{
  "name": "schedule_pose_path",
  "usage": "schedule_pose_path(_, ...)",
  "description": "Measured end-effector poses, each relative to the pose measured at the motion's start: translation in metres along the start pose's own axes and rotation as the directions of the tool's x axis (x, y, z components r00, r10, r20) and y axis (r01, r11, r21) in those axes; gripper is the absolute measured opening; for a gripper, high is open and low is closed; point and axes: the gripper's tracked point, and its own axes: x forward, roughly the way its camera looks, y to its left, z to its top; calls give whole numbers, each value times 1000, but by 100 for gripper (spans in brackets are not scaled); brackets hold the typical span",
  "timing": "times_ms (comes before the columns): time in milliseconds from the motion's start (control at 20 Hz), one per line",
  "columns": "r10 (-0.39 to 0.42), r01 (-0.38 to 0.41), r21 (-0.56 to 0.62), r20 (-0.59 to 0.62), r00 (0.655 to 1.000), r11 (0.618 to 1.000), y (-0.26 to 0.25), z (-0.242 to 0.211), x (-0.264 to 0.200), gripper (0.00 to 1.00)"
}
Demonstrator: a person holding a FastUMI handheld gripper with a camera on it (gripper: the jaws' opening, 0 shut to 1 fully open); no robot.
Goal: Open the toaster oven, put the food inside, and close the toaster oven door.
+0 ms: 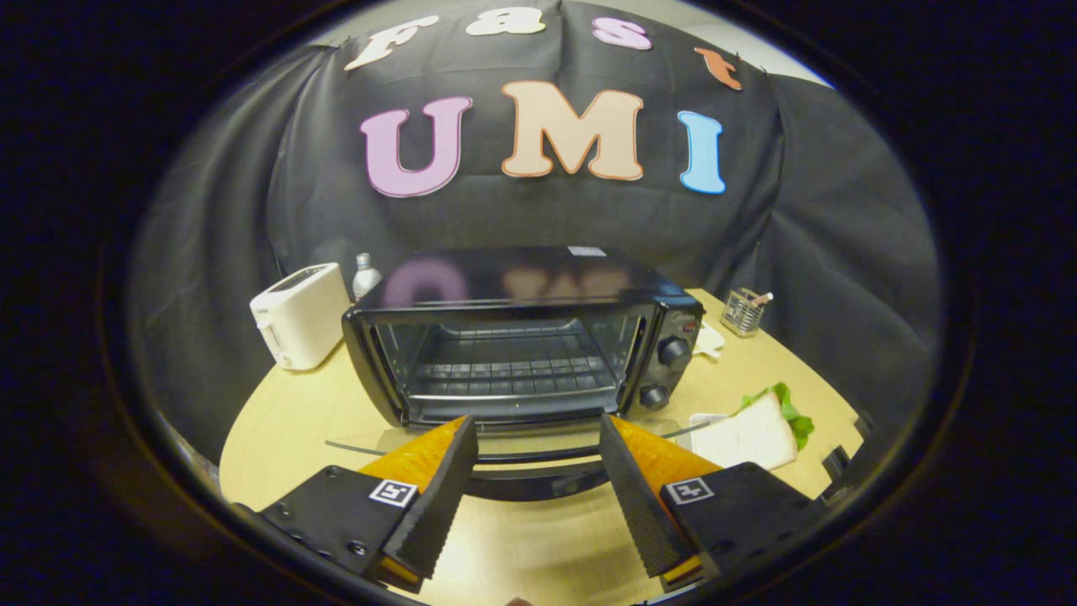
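Toaster oven (522,337) sits mid-desk (286,421), door (538,459) dropped flat open — wire rack (513,366) bare. Gripper (538,471) jaws spread wide, holding nothing, just over the door; sandwich (753,433) waits beside — right of them.

The bench (286,429) is light wood. On it sit a toaster oven (522,337), a white toaster (300,316), a bottle (364,276), a wire cup (744,312) and a sandwich (757,433).

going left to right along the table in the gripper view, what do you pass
white toaster → bottle → toaster oven, its door down, above the open gripper → sandwich
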Motion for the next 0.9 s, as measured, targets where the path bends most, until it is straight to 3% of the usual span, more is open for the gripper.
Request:
schedule_pose_path(400, -45, 30, -88, -175, 984, 996, 1, -58, 9, 90)
schedule_pose_path(600, -16, 17, 3, -188, 982, 1000, 6, -76, 28, 89)
schedule_pose_path(900, 3, 0, 13, -258, 966, 1000, 7, -110, 38, 89)
